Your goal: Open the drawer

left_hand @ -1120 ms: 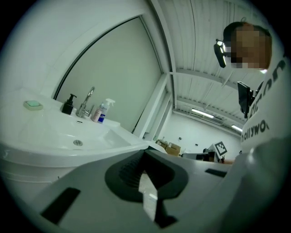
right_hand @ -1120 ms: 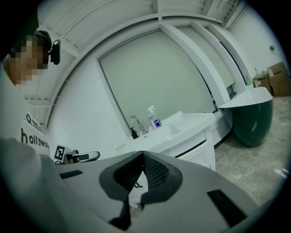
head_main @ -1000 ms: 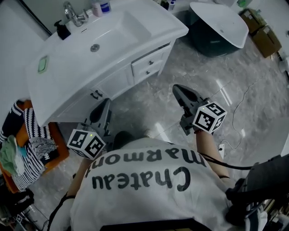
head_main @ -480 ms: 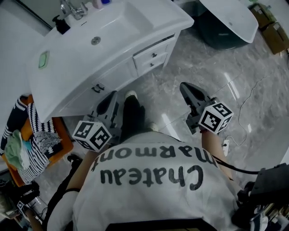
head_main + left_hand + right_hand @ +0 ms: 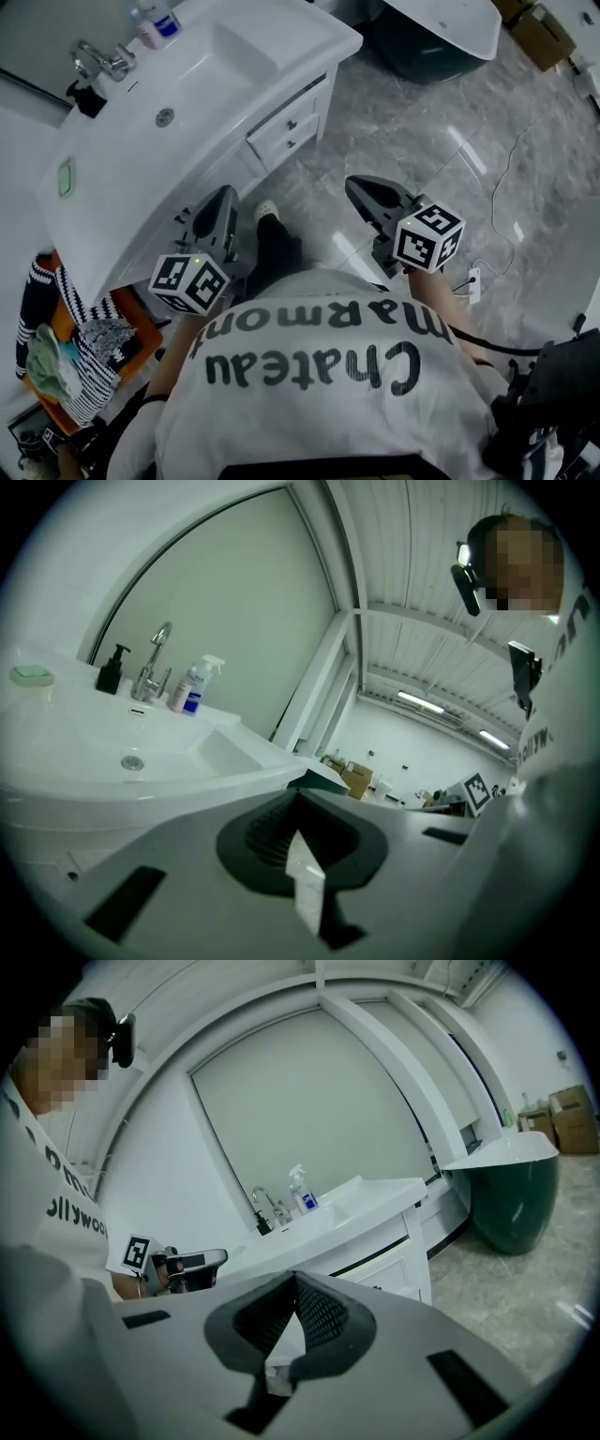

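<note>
Hanging near vanity edge point(image 5: 150, 199): left tool point(image 5: 222, 195)

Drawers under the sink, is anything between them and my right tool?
Nothing visible does. Only floor lies between the right tool, shut and empty, and the drawers. The person's shoe sits off to the left of that path.

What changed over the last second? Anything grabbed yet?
The left gripper moved in toward the front of the vanity, and the person's leg stepped forward between the grippers. The right gripper barely shifted. Nothing was taken hold of or let go: both grippers are shut and empty. The drawers stayed closed and untouched.
</note>
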{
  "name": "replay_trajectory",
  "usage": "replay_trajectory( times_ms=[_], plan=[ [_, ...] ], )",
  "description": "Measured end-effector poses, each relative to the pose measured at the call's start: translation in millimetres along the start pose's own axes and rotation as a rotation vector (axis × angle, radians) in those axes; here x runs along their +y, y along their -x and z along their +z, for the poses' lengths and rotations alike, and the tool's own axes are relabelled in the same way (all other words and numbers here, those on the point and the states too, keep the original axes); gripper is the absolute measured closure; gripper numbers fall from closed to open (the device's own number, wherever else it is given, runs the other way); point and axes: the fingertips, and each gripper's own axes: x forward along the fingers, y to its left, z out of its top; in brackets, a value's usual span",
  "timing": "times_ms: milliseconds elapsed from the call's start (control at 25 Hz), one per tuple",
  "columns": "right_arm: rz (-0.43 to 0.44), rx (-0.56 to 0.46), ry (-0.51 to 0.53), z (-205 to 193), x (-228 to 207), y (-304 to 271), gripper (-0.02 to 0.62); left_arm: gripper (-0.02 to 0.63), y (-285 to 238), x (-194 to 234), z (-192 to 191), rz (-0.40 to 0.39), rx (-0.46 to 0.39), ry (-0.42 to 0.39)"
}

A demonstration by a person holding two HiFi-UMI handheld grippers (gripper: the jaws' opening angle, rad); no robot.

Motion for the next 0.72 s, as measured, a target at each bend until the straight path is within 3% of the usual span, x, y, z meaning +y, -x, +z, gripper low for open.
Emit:
replay_trajectory(
  times_ms=[400,720],
  plan=[
    [-0.040,0.028,-0.084,-15.1,-41.9,-58.1,0.586,0.597,-40.4,33.8,-27.2,-0.004,0.086,0.042],
    [-0.060,0.081,-0.133,-53.8,-93.6,-112.9,0.586,0.598,-64.7,60.3,-58.4,0.001,0.127,0.036]
  ],
)
